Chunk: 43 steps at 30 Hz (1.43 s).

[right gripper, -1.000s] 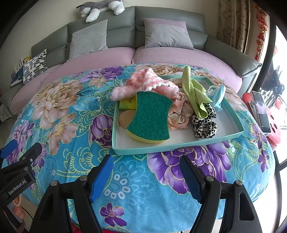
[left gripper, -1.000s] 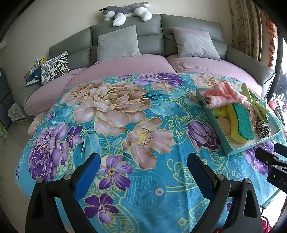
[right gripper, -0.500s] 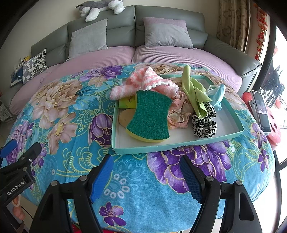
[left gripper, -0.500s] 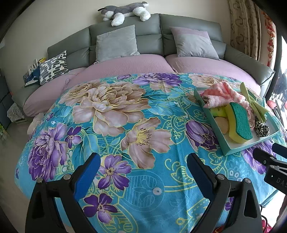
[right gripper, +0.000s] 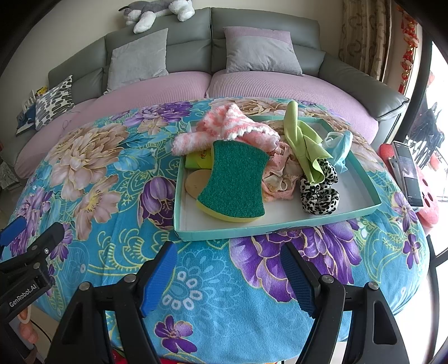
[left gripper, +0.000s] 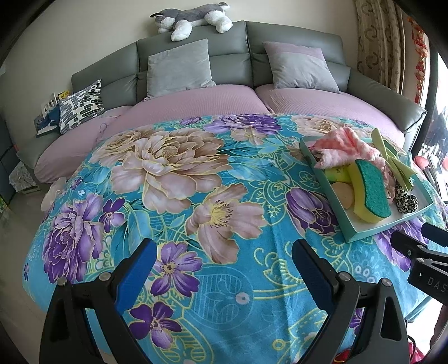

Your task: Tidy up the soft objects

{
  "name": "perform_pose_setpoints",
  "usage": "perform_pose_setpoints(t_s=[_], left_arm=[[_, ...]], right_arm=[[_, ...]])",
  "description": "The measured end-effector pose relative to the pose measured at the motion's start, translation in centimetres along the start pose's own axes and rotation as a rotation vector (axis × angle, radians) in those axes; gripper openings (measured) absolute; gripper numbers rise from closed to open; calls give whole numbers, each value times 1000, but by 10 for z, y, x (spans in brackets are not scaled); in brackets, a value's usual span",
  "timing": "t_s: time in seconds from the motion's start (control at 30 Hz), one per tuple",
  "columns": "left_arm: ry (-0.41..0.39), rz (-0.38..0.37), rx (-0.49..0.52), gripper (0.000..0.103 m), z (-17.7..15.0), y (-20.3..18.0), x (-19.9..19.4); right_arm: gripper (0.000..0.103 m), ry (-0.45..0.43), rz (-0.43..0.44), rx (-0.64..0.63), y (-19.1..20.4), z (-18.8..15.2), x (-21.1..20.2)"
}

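A shallow teal tray [right gripper: 280, 229] [left gripper: 372, 233] rests on a flowered blue blanket [left gripper: 196, 196]. In it lie a green-and-yellow sponge [right gripper: 235, 182] [left gripper: 372, 193], a pink fuzzy cloth [right gripper: 226, 126] [left gripper: 344, 147], a light green cloth [right gripper: 302, 140], a leopard-print scrunchie [right gripper: 319, 193] [left gripper: 406, 201], a pale blue cloth [right gripper: 340, 148], a peach lacy cloth [right gripper: 280, 176] and a tan round pad [right gripper: 196, 182]. My right gripper [right gripper: 228, 268] stands open just in front of the tray's near rim, holding nothing. My left gripper [left gripper: 224, 268] is open over bare blanket, left of the tray.
A grey sofa [left gripper: 238, 67] with lilac seat pads curves behind the blanket, carrying grey cushions [left gripper: 179, 67], a patterned cushion [left gripper: 81, 106] and a plush husky [left gripper: 193, 16] on its back. A phone [right gripper: 407, 173] lies at the right. Curtains [right gripper: 364, 36] hang at the far right.
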State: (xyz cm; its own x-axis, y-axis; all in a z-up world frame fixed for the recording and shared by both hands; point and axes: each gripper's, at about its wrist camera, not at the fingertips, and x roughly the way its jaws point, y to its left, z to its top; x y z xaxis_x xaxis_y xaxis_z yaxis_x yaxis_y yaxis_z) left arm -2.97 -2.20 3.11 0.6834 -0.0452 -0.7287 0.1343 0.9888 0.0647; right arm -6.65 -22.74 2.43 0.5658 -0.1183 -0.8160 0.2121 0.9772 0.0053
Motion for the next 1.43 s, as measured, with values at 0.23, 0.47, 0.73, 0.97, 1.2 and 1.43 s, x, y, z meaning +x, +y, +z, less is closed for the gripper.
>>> perform_pose_setpoints(t_s=[0.23,0.47,0.73,0.97,1.2,1.43], left_arm=[[1,1,0,97,0,0,0],[10,-23,-13,97,1,1,-1],[16,-34,-20,97,0,1,-1],[20,-33,-22,97,0,2,0],[12,-14,-4,97,-1,-1,-2],[6,-12,4,97,-1,-1,-3]], right_arm=[[79,0,0,-1,0,0,0],[79,1,0,-1,0,0,0],[79,2,0,0,0,-1,0],[79,3,0,0,-1,-2,1],[79,6,-1,1,-1,-2,1],[79,8,-1,0,-1,-2,1]])
